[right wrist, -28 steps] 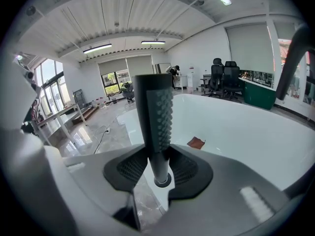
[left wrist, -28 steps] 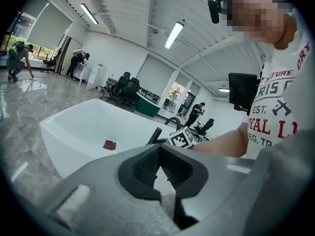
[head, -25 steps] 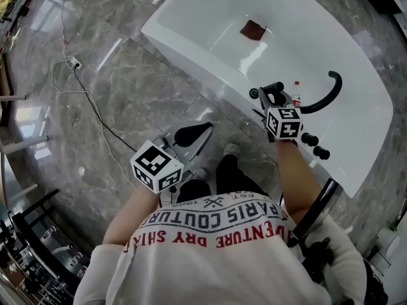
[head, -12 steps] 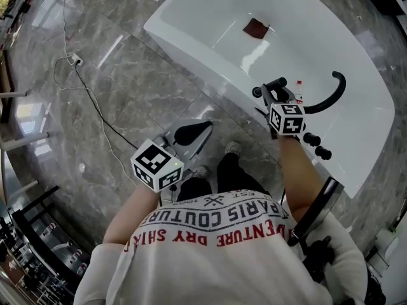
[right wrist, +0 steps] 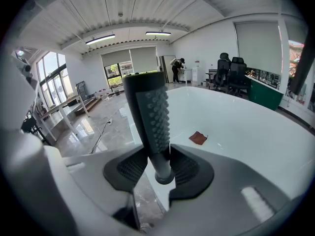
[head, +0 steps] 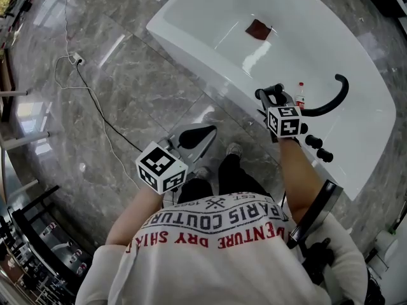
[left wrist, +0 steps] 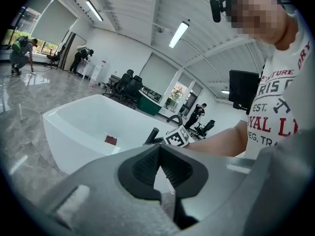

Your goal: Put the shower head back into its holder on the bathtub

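Two grippers, one per hand. Right gripper (right wrist: 160,163) is clamped on one black shower head (right wrist: 150,112) by its stem, nubbed head sticking up, over the near rim of the one white bathtub (head: 318,37), centre right in head view. Left gripper (left wrist: 160,154) is pinched closed, empty, lower centre over the marble floor (head: 127,75). On the rim: one curved black spout (head: 327,105), two black knobs (head: 311,142), one red-capped bottle (head: 300,95). One dark red cloth (head: 257,29) lies in the tub.

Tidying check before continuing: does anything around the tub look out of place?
The shower head is not stowed: the right gripper clamps its handle. A small reddish-brown cloth lies on the bathtub floor, stray against the bare white.
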A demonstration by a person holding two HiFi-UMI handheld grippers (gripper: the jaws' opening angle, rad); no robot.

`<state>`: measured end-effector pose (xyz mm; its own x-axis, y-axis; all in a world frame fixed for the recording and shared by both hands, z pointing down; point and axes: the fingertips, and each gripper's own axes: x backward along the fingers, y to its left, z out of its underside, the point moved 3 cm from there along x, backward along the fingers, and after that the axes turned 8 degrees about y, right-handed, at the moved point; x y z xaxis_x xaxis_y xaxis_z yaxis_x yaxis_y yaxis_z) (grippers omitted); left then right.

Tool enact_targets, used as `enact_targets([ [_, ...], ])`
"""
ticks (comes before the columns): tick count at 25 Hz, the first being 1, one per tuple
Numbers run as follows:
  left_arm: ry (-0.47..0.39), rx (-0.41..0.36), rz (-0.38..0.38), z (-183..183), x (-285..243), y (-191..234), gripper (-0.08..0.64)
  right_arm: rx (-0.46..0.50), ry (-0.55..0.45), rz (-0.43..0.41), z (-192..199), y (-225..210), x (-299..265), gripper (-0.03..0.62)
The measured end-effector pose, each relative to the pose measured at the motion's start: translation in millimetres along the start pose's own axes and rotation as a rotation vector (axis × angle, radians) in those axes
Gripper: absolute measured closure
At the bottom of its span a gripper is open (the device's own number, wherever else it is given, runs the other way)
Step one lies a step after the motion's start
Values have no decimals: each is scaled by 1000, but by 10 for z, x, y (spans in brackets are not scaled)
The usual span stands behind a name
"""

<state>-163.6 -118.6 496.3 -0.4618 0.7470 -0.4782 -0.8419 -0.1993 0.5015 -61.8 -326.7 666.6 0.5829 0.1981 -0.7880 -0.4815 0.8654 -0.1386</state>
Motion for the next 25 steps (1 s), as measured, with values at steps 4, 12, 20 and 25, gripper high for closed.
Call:
enact_targets([
  [4,-2,-7,25,-5,2,-36,560,-40,-7,-8,22,22,45,456],
  [12,-3,-72,104,-63,172,-234,558,-124,-55,31,100,275,670,443],
  [20,7,-230,286,-34,616,-790,560,-246,-331,-130,-13,1530,2135,591],
  [25,43,-294,377,23,905,-1225,560,-139,-383,-250,-82,2375,3023,588],
])
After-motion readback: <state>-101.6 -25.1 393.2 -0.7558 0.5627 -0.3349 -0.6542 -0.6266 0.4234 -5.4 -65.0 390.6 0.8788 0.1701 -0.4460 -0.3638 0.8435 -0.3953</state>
